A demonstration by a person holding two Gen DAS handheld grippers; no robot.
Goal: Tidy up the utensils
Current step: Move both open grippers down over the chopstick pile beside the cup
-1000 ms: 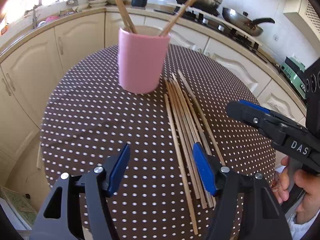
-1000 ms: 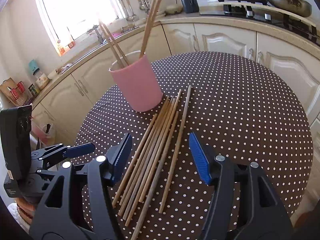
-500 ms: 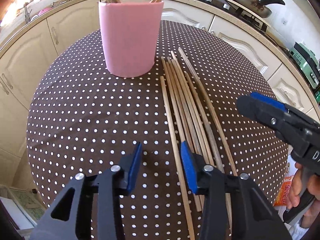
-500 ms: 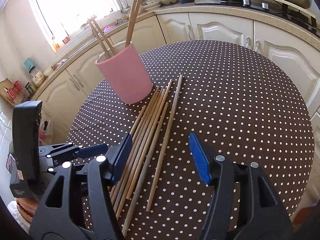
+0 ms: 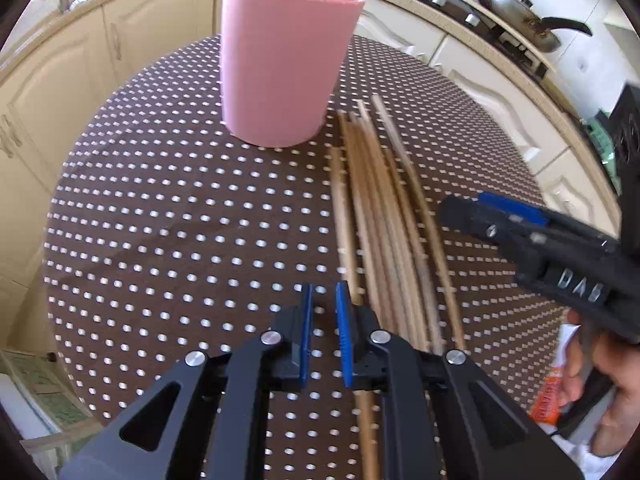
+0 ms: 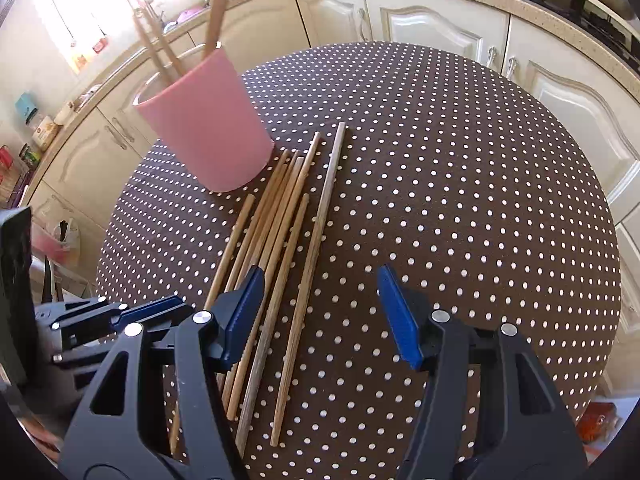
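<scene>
A pink cup [image 5: 280, 68] [image 6: 208, 128] stands on the round dotted table [image 5: 160, 220] with a few chopsticks upright in it. Several wooden chopsticks [image 5: 380, 220] [image 6: 288, 240] lie side by side to its right. My left gripper [image 5: 323, 320] hangs low beside their left edge. Its jaws are closing to a narrow gap; only cloth shows between them, and the leftmost chopstick runs under the right finger. My right gripper [image 6: 324, 312] is open over the near ends of the rightmost chopsticks. It also shows as the right gripper [image 5: 480, 210] in the left wrist view.
Cream cabinets curve around behind the table. A stove with a pan [image 5: 520, 24] is at the back right. A person's hand [image 5: 592, 380] holds the right gripper past the table edge, near an orange packet [image 5: 548, 400]. The left gripper [image 6: 132, 314] shows at the left.
Both grippers have come down and closer to the chopsticks. The left jaws went from wide apart to a narrow gap. The right jaws kept their width.
</scene>
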